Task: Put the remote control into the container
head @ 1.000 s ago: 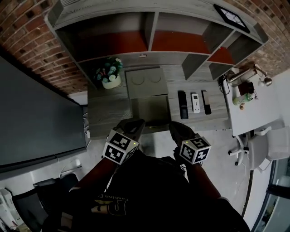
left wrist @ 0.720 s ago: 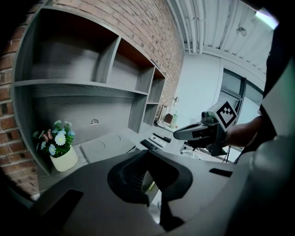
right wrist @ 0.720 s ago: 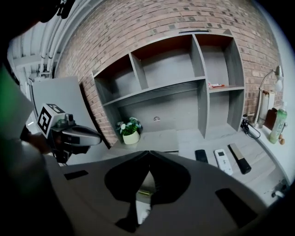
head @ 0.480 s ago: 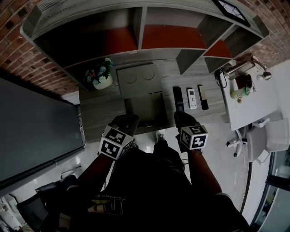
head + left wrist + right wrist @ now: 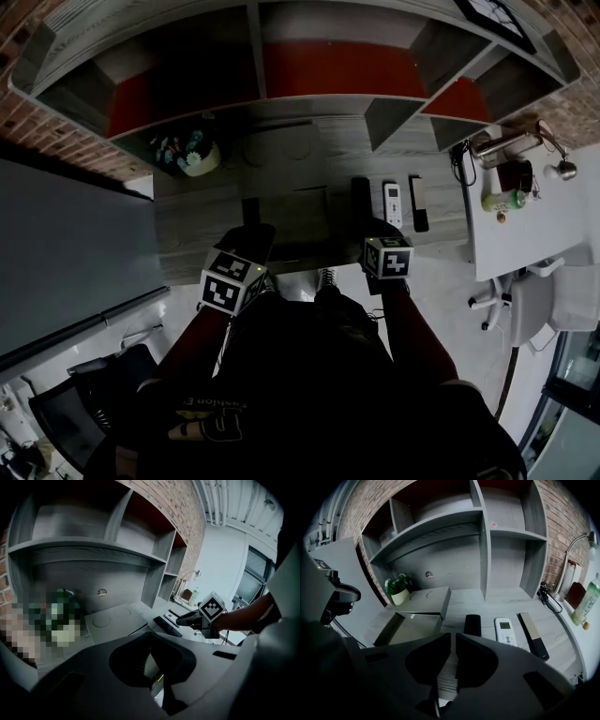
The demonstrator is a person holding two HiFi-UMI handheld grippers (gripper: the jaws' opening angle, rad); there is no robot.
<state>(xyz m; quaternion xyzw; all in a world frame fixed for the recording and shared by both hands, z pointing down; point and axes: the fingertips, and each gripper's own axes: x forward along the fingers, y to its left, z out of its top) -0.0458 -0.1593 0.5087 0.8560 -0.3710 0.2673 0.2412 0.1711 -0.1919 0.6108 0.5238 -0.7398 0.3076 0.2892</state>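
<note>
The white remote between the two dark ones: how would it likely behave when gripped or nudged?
Probably stiff and light: the white remote looks like a slim plastic bar with a small screen. It lies flat on the desk, so a nudge should slide it rather than roll or tip it. Its low sides likely leave little to pinch.

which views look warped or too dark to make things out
Head view: wide lens bows the shelves, the person's clothing is almost black. Left gripper view: mosaic patch at left, dark edges. Right gripper view: clearest, white remote sharp.
</note>
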